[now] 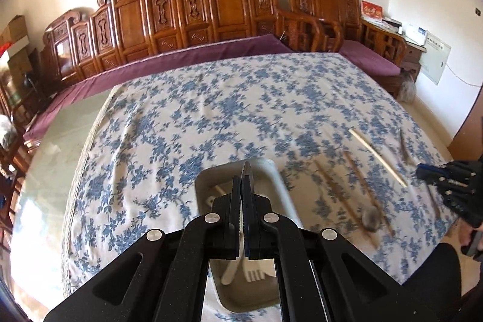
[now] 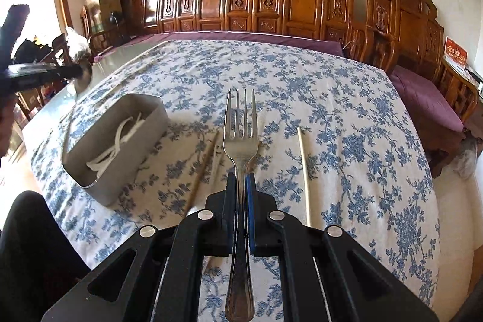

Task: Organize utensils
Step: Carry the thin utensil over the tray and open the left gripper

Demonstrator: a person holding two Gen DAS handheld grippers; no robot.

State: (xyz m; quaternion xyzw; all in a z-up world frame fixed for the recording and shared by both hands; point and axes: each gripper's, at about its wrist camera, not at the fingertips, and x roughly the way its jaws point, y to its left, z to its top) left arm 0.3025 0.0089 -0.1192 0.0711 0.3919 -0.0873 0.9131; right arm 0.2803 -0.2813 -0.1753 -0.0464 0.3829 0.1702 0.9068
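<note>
The right claw (image 2: pixel 241 180) is clenched on a metal fork (image 2: pixel 240 122), which is being gripped at the neck just below the tines, so that the tines are pointing up toward the middle of the right wrist frame and the handle is trailing back between the claw's arms to the bottom edge. The fork is being held clear of the counter (image 2: pixel 347 110), which is covered by a blue-flowered cloth.

The left claw (image 1: pixel 243 186) is also clamped shut, and a thin metal edge, probably a spoon seen side-on, is showing above its tips; what it is cannot be told for certain. It is being held above a grey tray (image 1: pixel 276 171) at the lower middle of the left frame, in which white plastic cutlery (image 1: pixel 255 273) is lying.

The fork is judged to be stiff, fairly light and smooth, so slipping or swivelling between the pads is the likely trouble. The neck grip is thought sound, since the weight is being shared between the head and the handle.

Still lying on the cloth right of the tray are a pale chopstick (image 1: pixel 377 157), darker wooden chopsticks (image 1: pixel 332 186) and a wooden-handled spoon (image 1: pixel 369 219). These are judged light and rigid but thin and low-lying; each is best taken near the middle of its shaft, so that neither end is tipping down.
</note>
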